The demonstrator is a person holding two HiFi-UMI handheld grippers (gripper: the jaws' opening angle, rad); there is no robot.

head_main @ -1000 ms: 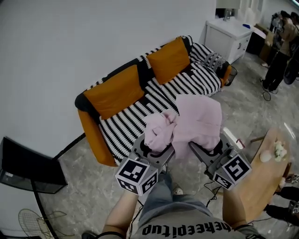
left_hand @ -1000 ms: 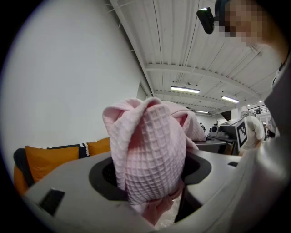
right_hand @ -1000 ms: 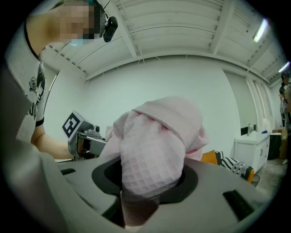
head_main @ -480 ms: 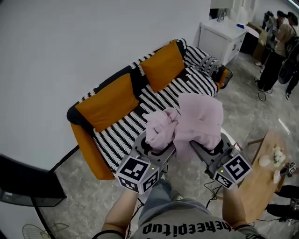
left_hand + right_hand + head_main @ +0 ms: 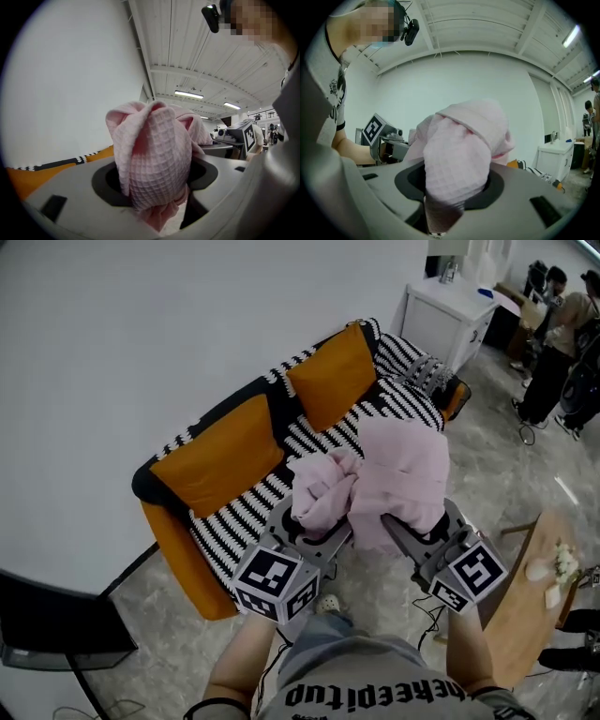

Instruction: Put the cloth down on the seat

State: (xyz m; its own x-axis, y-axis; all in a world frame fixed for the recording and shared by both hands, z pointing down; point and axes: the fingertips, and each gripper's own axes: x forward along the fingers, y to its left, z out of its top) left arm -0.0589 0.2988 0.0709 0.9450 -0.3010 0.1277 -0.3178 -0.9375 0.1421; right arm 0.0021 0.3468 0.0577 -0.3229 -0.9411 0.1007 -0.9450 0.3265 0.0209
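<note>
A pink waffle-weave cloth [image 5: 375, 479] hangs bunched in the air between both grippers, in front of the sofa seat [image 5: 309, 460] with black and white stripes. My left gripper [image 5: 314, 532] is shut on the cloth's left bunch [image 5: 157, 171]. My right gripper [image 5: 405, 526] is shut on the right bunch [image 5: 457, 161]. The cloth fills both sets of jaws and hides the fingertips. Both grippers point tilted upward, and the cloth is held above the seat's front edge.
Two orange cushions [image 5: 281, 423] lean on the sofa's back by the white wall. A white cabinet [image 5: 450, 310] stands at the sofa's right end, with people [image 5: 553, 343] beyond it. A wooden table [image 5: 534, 596] is at my right, a dark screen [image 5: 47, 624] at lower left.
The view has shifted a little, so the sofa sits slightly lower and closer. The cloth stays gripped by both grippers, held at about the same height.
</note>
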